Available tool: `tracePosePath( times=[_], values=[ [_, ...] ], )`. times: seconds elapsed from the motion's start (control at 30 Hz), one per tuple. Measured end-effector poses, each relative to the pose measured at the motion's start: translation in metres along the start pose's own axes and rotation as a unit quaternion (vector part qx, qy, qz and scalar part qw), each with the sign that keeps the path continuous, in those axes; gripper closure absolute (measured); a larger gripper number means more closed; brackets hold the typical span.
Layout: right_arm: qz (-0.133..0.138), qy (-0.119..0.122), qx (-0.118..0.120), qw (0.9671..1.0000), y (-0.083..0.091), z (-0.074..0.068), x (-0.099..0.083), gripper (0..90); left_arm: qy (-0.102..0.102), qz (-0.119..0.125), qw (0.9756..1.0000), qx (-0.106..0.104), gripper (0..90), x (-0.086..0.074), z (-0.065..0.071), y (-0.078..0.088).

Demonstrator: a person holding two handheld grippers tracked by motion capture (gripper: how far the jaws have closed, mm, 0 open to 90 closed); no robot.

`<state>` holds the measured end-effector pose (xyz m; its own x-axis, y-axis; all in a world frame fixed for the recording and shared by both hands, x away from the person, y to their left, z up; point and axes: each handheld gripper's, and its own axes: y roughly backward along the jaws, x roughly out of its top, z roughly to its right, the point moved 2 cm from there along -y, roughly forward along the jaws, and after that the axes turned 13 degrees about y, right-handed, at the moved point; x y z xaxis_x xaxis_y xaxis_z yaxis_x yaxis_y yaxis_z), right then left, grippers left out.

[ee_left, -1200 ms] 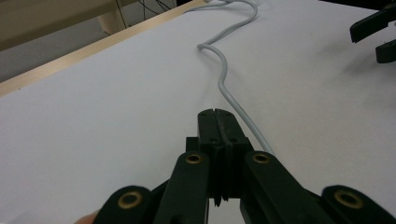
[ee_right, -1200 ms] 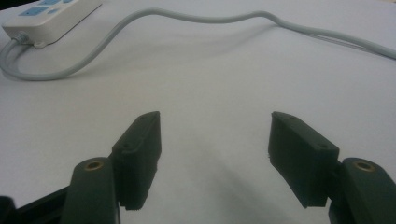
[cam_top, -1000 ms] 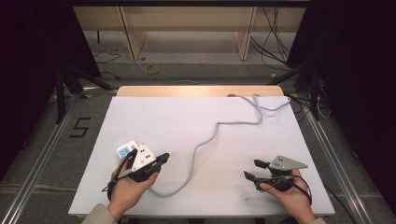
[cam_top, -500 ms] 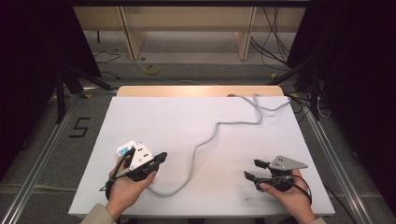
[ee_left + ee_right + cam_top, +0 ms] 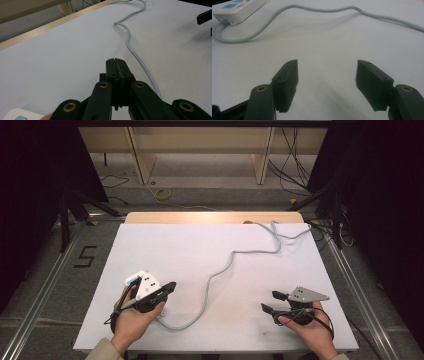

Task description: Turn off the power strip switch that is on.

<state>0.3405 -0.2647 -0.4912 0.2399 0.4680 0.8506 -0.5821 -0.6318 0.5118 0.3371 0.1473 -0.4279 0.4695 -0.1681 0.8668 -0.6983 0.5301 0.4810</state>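
Note:
A white power strip (image 5: 133, 281) with blue switches lies at the near left of the white table (image 5: 200, 245), partly hidden by my left hand. It also shows as the power strip (image 5: 239, 8) and the power strip (image 5: 17, 115). Its grey cable (image 5: 215, 276) loops near the front edge, then snakes to the far right edge; the cable (image 5: 130, 42) runs beside my left jaws. My left gripper (image 5: 170, 286) rests beside the strip, its jaws pressed together on nothing, seen as the left gripper (image 5: 115, 61). My right gripper (image 5: 269, 301) stands open over bare table, as does the right gripper (image 5: 327, 68).
A wooden strip (image 5: 210, 217) edges the table's far side. Beyond it stand wooden legs and loose floor cables (image 5: 162, 195). Metal rails run along both sides, with a "5" mark (image 5: 85, 256) on the left floor. The other gripper's jaw (image 5: 203, 17) shows far right.
My left hand and its gripper have drifted slightly to the left near the power strip. The right gripper has not moved.

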Motion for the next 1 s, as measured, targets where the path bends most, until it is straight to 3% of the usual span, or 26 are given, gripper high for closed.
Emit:
tracePosePath(
  times=[1.0],
  values=[
    [0.01, 0.008, -0.002, 0.9999, 0.002, -0.001, 0.003, 34.7, 0.01, -0.009, 0.9995, 0.028, 89.7, -0.004, -0.018, 0.001]
  ],
)
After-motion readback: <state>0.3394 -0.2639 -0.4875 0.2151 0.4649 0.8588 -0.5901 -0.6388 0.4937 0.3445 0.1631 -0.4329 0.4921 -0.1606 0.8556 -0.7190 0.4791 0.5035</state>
